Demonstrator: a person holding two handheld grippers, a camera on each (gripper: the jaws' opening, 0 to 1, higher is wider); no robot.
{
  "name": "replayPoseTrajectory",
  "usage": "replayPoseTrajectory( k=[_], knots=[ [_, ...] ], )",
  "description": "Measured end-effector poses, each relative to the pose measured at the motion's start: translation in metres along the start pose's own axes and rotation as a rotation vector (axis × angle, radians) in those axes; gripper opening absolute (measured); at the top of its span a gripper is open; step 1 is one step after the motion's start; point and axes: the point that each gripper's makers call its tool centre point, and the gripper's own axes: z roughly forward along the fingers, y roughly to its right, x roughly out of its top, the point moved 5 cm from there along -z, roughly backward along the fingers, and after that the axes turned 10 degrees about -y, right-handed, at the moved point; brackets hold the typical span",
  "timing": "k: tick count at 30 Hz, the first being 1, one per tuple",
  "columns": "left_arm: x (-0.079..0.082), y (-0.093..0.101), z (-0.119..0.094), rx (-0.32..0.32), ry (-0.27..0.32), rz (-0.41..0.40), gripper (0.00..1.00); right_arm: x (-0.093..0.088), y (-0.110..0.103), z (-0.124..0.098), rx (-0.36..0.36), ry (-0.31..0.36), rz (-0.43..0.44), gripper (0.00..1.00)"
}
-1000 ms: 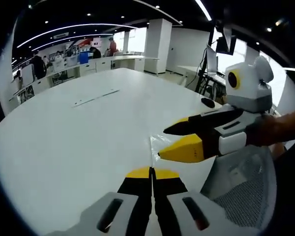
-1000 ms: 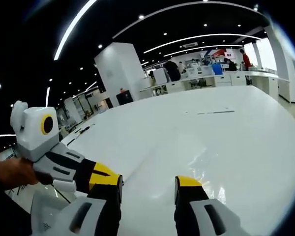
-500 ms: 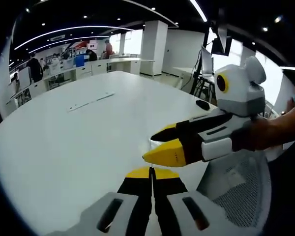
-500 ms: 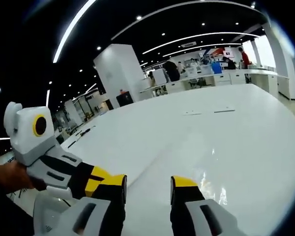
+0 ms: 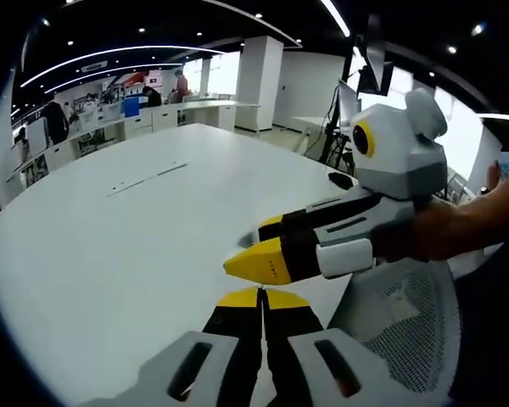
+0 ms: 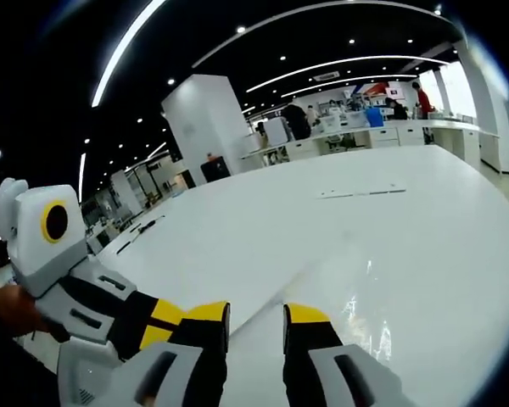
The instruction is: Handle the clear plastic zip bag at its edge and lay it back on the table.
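My left gripper (image 5: 261, 298) has its jaws pressed together, and I cannot tell whether film is between them. My right gripper (image 6: 254, 315) has its jaws a narrow gap apart, holding nothing. The clear zip bag (image 6: 356, 305) lies as a glossy sheet on the white surface (image 6: 390, 220), just beyond the right jaws. I would slide the right jaws low along the surface to the bag's near edge and pinch only the rim, judging by the glare.
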Motion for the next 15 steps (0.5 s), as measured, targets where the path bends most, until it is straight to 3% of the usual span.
replayPoseTrajectory(
  k=[15],
  knots=[
    [-0.0003,0.0074,0.0049,-0.025,0.001,-0.001,0.0,0.0,0.002,-0.001,-0.012,-0.001,0.002,0.08]
  ],
)
